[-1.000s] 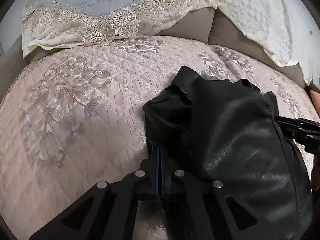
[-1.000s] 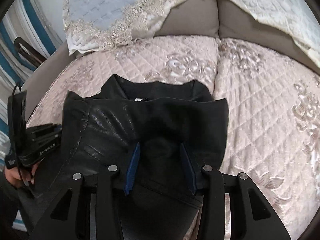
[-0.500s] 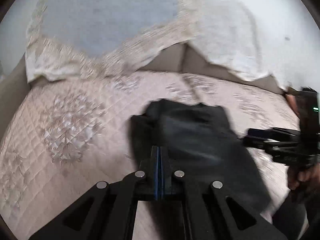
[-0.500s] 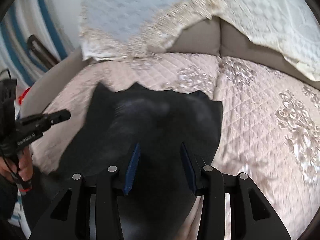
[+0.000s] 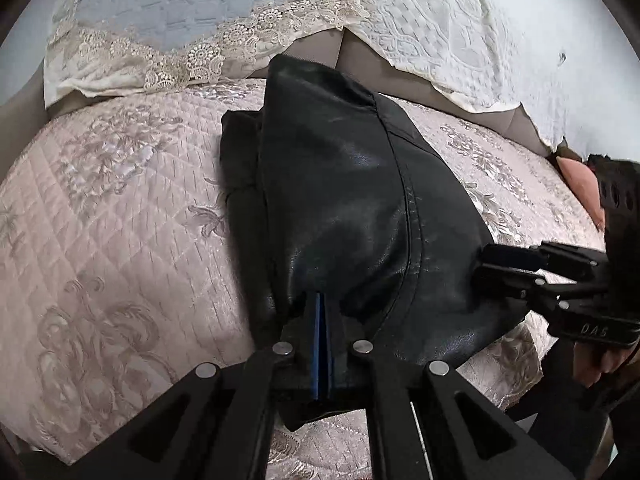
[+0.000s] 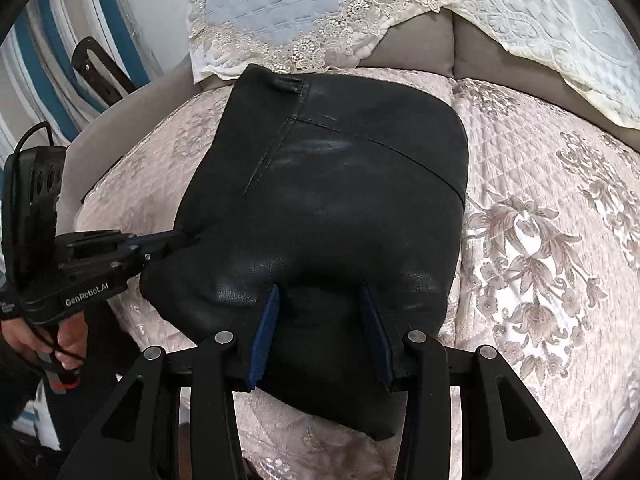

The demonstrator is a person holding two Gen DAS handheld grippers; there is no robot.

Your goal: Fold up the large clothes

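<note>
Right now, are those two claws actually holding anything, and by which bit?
The left claw pinches the near edge of the black leather garment. The right claw stands open around that edge, clamping nothing.

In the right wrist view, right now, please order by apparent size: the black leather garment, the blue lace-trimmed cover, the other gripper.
1. The black leather garment, by far the largest.
2. The blue lace-trimmed cover, cut off by the frame edge, so its true size is unsure.
3. The left gripper, smallest, though it also runs out of frame.
</note>
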